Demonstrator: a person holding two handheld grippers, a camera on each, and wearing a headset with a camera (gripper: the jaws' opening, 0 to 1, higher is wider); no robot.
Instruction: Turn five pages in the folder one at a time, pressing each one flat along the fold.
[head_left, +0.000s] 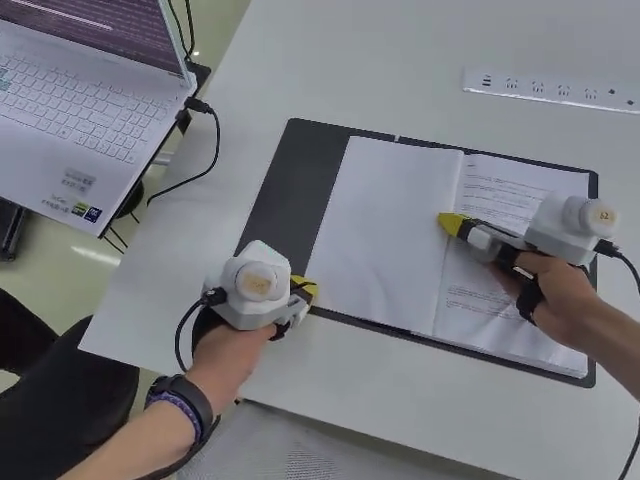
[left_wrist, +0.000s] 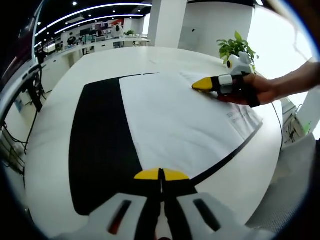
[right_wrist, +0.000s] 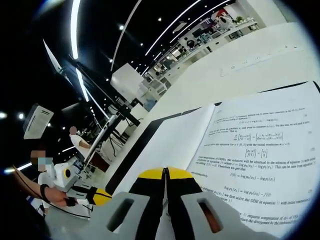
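Though its cover looks stiff, the folder (head_left: 290, 190) holds likely light, limp pages (head_left: 390, 230), best lifted by a right corner; left gripper (head_left: 303, 290) and right gripper (head_left: 450, 223) clenched, empty.

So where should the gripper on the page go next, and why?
Probably slide the right gripper down the fold toward the folder's near edge: its shut fingers rest partway along the fold, with a long stretch left below. The left gripper sits on that edge.
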